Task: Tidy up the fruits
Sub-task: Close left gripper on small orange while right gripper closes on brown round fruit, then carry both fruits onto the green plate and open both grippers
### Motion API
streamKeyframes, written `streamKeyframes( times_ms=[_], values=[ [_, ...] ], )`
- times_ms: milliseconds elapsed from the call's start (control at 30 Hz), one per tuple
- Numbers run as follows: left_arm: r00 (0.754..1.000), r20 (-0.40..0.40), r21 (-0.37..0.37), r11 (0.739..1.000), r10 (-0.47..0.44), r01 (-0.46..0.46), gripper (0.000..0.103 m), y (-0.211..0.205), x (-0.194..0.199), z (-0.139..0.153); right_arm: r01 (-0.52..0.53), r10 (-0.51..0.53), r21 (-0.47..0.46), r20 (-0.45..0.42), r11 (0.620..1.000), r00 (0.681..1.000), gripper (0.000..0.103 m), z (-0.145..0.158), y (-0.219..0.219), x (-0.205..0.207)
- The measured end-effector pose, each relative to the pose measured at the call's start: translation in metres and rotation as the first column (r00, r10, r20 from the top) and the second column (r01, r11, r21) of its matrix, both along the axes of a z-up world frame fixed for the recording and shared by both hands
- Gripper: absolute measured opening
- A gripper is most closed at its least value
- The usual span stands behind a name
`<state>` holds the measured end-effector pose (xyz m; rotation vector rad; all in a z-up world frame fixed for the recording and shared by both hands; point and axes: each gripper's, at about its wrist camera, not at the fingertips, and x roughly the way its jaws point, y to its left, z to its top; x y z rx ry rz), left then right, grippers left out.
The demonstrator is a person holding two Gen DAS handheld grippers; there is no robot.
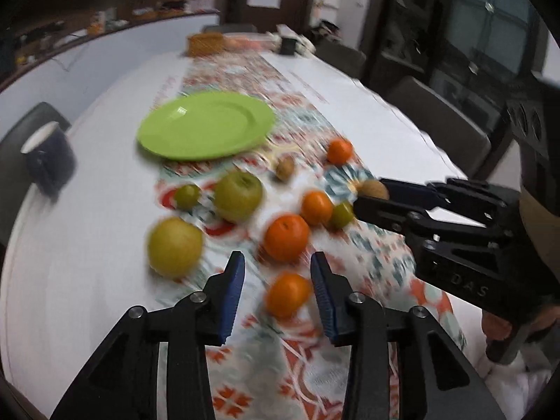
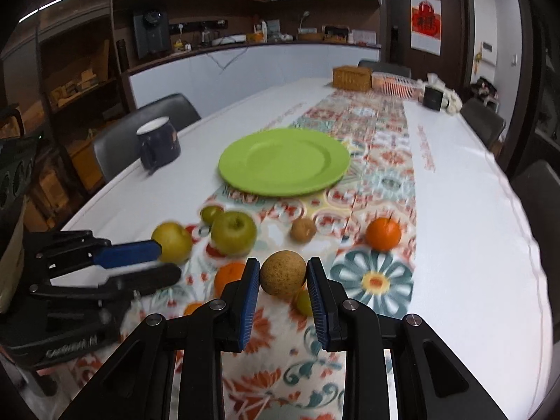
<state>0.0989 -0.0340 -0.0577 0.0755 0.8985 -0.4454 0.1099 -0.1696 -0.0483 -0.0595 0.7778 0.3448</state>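
A green plate (image 1: pixel 206 124) (image 2: pixel 284 161) lies empty on the patterned runner. Near me are several oranges, green apples, a yellow pear (image 1: pixel 175 246) (image 2: pixel 172 241) and small brown fruits. My right gripper (image 2: pixel 282 273) is shut on a round brown fruit (image 2: pixel 282 273) and holds it above the runner; it shows in the left wrist view (image 1: pixel 373 190) too. My left gripper (image 1: pixel 277 266) is open and empty, its jaws on either side of an orange (image 1: pixel 288 294) below. In the right wrist view the left gripper (image 2: pixel 164 262) sits beside the pear.
A dark blue mug (image 1: pixel 49 159) (image 2: pixel 159 141) stands left of the plate. A wicker box (image 2: pixel 351 77), a pink basket (image 2: pixel 395 84) and a dark box (image 2: pixel 433 97) sit at the table's far end. Chairs line both sides.
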Motion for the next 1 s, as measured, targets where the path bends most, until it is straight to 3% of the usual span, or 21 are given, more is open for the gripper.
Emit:
streamKeyframes(
  times_ms=[100, 300, 600, 1000],
  values=[
    [0.999, -0.031, 0.014, 0.999, -0.038, 0.039, 0.040, -0.011, 0.000, -0.012, 0.008, -0.008, 0.003, -0.038, 1.000, 0.999, 0.029, -0.012, -0.005, -0.007],
    [0.999, -0.045, 0.080, 0.997, -0.008, 0.011, 0.036, -0.016, 0.008, -0.032, 0.027, -0.026, 0.006, -0.085, 1.000, 0.996, 0.029, -0.027, -0.012, -0.016],
    [0.999, -0.039, 0.065, 0.998, -0.002, 0.004, 0.034, -0.012, 0.013, -0.037, 0.016, -0.016, 0.005, -0.087, 1.000, 0.996, 0.029, -0.028, -0.007, -0.019],
    [0.999, 0.038, 0.032, 0.999, 0.022, -0.023, 0.034, -0.003, 0.013, -0.002, 0.002, -0.001, 0.022, -0.054, 1.000, 0.999, 0.029, -0.011, -0.006, -0.011]
  ],
)
